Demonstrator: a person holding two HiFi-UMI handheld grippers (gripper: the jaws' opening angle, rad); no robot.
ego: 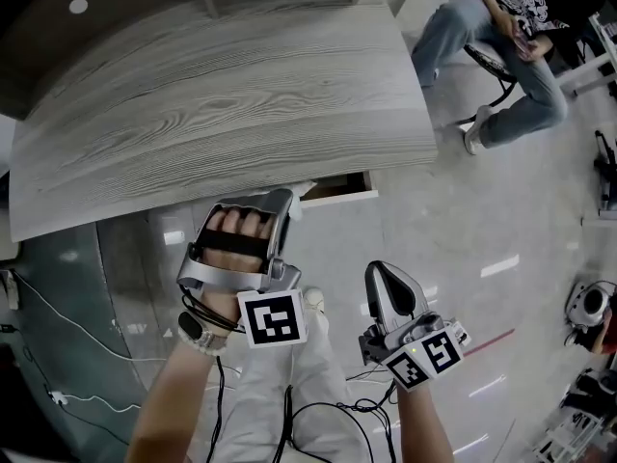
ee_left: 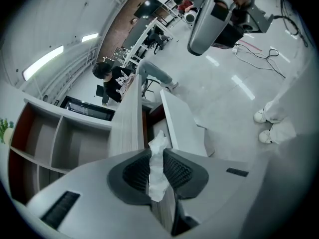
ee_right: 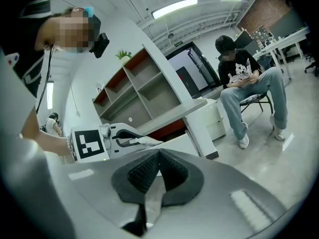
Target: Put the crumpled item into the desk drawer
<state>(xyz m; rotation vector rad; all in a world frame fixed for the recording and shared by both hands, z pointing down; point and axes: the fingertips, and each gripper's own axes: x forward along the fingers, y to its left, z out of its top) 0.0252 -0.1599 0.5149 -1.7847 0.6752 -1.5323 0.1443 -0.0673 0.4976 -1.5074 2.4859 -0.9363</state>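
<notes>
A crumpled white paper (ee_left: 157, 167) is pinched between the dark pads of my left gripper (ee_left: 157, 153), which is shut on it. In the head view that left gripper (ego: 284, 203) sits just below the desk's front edge, beside the drawer (ego: 339, 187), which stands pulled out a little. The drawer's white front (ee_left: 180, 126) lies right ahead of the paper. My right gripper (ego: 382, 272) hangs lower and to the right over the floor, shut with nothing in it. From the right gripper (ee_right: 158, 156) view, the left gripper (ee_right: 122, 137) and the crumpled paper (ee_right: 149, 142) show at left.
The grey wood desk top (ego: 222, 104) fills the upper head view. A white pedestal cabinet (ee_right: 219, 118) stands by the desk's end. A seated person (ego: 511, 56) is at the upper right. Cables (ego: 289, 418) trail on the floor, and open shelves (ee_right: 144, 91) rise behind the desk.
</notes>
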